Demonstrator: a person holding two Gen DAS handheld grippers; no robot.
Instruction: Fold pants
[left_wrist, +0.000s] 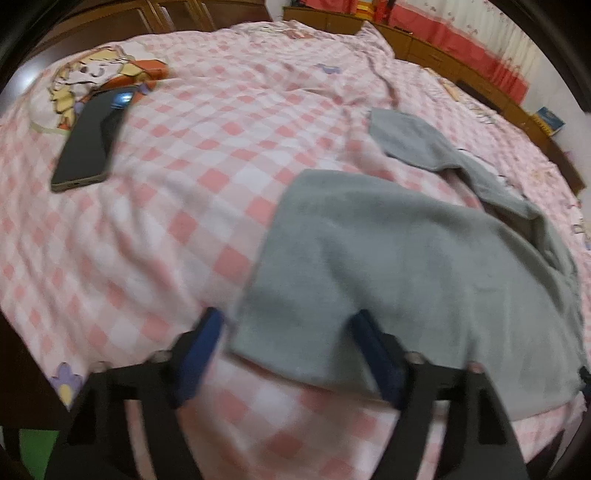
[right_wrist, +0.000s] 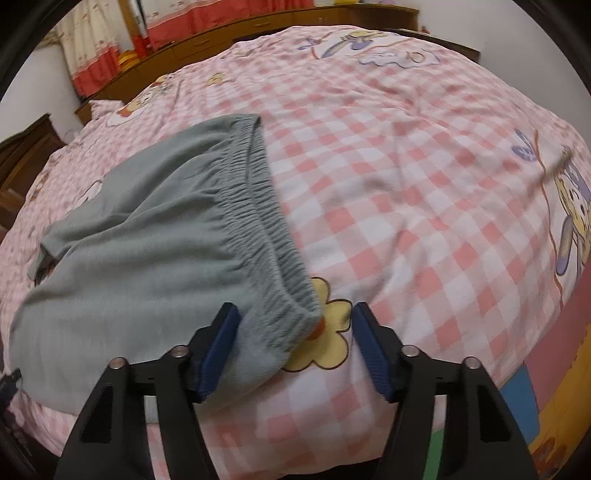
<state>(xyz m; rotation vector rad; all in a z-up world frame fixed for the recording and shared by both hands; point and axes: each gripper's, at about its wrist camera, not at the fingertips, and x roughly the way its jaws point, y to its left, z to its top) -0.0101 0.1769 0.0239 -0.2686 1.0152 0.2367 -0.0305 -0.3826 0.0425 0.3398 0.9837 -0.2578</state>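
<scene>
Grey fleece pants (left_wrist: 388, 266) lie on the pink checked bed (left_wrist: 184, 221); both tongs, left (left_wrist: 288, 354) and right (right_wrist: 295, 347), straddle near-edge corners, half-open, nothing pinched yet; next, probably close and lift.

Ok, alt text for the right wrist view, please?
Grey-green soft fabric pants lie on a pink-and-white checked bedsheet, elastic waistband corner between the right tongs' open blue-padded fingers; the left-hand pad touches the cloth, the other stands clear. Wooden furniture and red curtains sit behind.

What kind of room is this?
Most likely a bedroom. A big bed with a pink checked cartoon sheet fills the view, grey pants lie on it, and wooden cupboards stand by the wall.
</scene>
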